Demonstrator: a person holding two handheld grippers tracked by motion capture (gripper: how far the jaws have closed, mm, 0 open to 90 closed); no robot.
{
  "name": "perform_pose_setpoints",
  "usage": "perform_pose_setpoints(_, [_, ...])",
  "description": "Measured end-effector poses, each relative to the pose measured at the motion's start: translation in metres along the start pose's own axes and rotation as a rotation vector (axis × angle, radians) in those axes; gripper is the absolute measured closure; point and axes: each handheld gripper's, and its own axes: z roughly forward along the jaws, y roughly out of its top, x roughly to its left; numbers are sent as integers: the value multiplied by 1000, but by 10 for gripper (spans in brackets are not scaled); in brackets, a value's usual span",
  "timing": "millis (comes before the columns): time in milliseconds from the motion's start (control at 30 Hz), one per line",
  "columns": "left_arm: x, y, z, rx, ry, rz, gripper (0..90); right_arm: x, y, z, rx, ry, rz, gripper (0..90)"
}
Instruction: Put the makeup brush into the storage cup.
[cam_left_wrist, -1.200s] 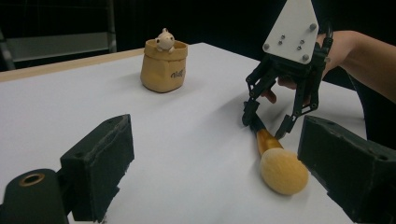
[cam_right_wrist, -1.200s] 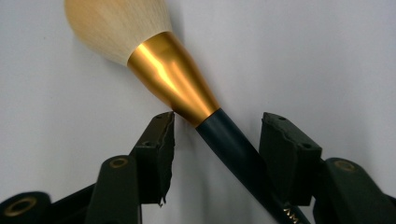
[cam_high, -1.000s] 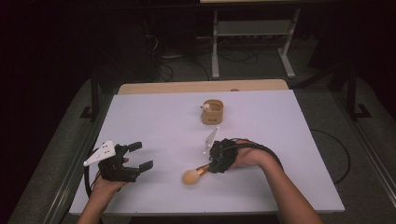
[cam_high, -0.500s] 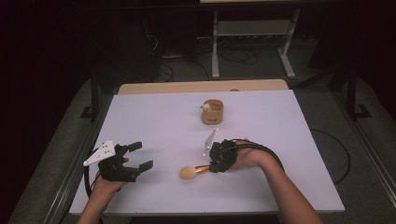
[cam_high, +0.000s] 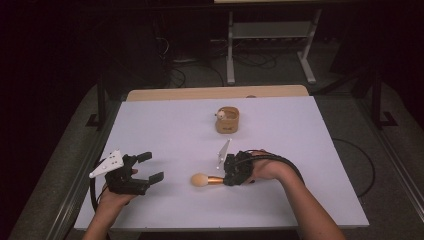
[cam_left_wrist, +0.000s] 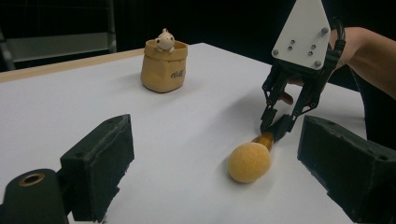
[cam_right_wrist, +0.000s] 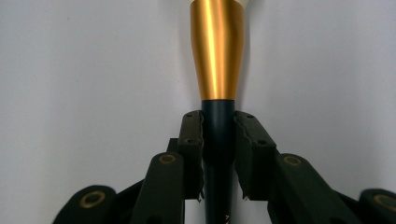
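Low in the middle of the high view, the right gripper (cam_high: 227, 179) is clamped on the dark handle of a makeup brush (cam_high: 209, 179), which lies flat on the white table (cam_high: 310, 150) with its round tan head pointing toward the left of the frame. Its jaws have just been closing, and the right gripper view shows the handle squeezed between both pads (cam_right_wrist: 189, 140), with the gold ferrule (cam_right_wrist: 217, 51) running up to the top edge of that picture. At the lower left of the high view the left gripper (cam_high: 155, 167) rests near the table's front edge with its jaws spread wide and nothing between them, well apart from the brush. Its own camera shows the brush head (cam_left_wrist: 249, 162) lying right of centre on the white surface, with the other gripper pinching the handle just behind it. Toward the upper middle of the high view a small tan holder (cam_high: 227, 120) stands upright, a little pale figure (cam_left_wrist: 164, 40) peeking over its rim, well apart from both hands.
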Motion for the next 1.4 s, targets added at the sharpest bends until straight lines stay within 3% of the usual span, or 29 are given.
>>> perform_pose_setpoints(233, [0,0,0,0,0,-1,101,0,2,-5,-33,8,15,649])
perform_pose_setpoints(800, [0,0,1,-4,-4,-4,101,6,32,-3,-34,20,-61,528])
perform_pose_setpoints(1400, [0,0,2,-6,-4,-2,101,8,45,12,1,12,-78,526])
